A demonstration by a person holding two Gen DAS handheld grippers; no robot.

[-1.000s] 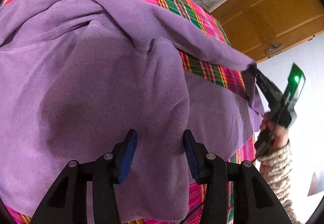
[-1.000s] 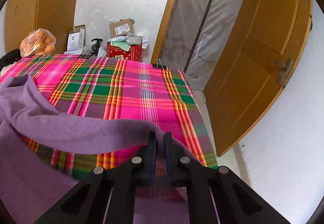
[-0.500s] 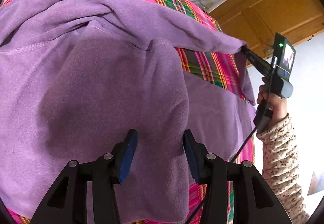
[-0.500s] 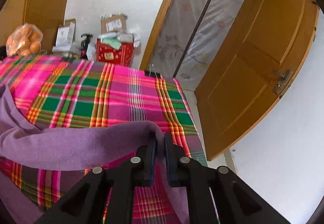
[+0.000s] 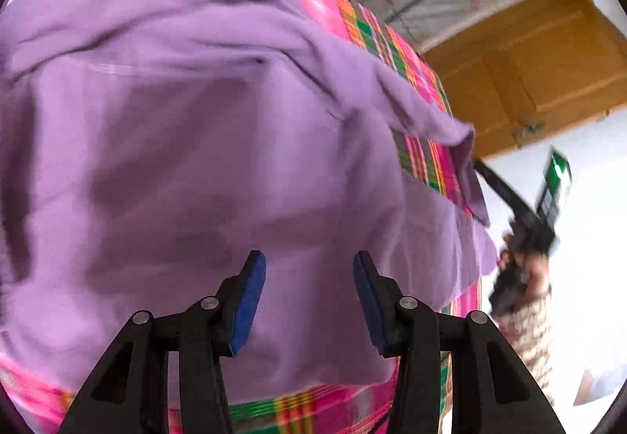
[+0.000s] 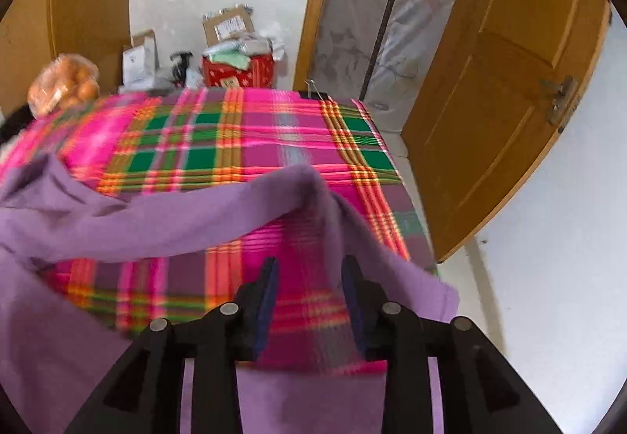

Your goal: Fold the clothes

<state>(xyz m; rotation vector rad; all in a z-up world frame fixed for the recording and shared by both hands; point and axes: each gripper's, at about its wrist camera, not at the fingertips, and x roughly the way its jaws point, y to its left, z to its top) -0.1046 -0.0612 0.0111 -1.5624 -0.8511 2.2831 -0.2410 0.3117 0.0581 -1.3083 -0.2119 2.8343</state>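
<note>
The purple top (image 5: 203, 144) lies spread over the plaid cloth (image 6: 235, 136) on the counter, one sleeve (image 6: 164, 214) stretched out to the side, its cuff end draped just past the right tool (image 6: 309, 289). Both tools stand wide and hold nothing; the left tool (image 5: 309, 289) hovers over the body of the top. To fold well, I judge the sleeve should be taken near the cuff and laid flat across the body, with the other tool pinning the fabric so it does not drag. At the far end sit a bag of oranges (image 6: 62, 85), small boxes (image 6: 141, 53) and a red box (image 6: 239, 69), well apart from the top. The counter's edge near the open door (image 6: 497, 81) lets cloth hang off
</note>
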